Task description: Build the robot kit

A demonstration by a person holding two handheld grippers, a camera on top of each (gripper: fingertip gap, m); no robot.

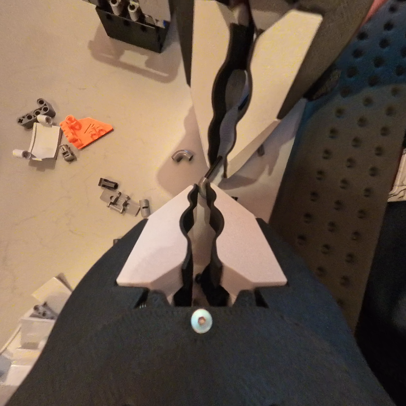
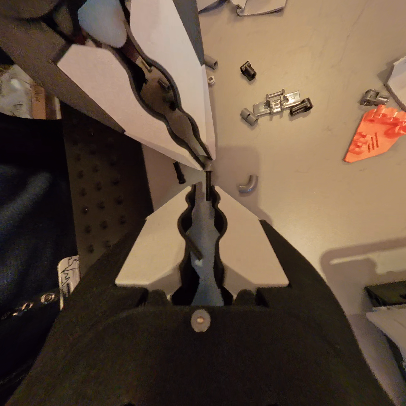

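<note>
My left gripper (image 1: 203,186) is shut on a small grey elbow connector (image 1: 203,183), pinched at the fingertips above the beige table. My right gripper (image 2: 207,191) is shut on a thin black pin (image 2: 207,184) that points forward out of its tips. The two grippers meet tip to tip, and the pin's end touches the grey connector (image 2: 207,165). In the left wrist view the right gripper (image 1: 216,160) comes down from the top with the black pin (image 1: 213,170). In the right wrist view the left gripper (image 2: 205,162) comes in from the upper left.
Loose parts lie on the table (image 1: 66,219): an orange wedge plate (image 1: 87,131), a grey curved tube (image 1: 182,154), a grey flat assembly (image 1: 119,202), a white curved panel (image 1: 45,140). A black box of tubes (image 1: 134,28) stands far left. A spare black pin (image 2: 179,172) lies beside a dark perforated pad (image 2: 98,186). The grippers are tip to tip, or close to it. Left tips and right tips are each some 15 cm from the white curved panel (image 1: 45,140).
</note>
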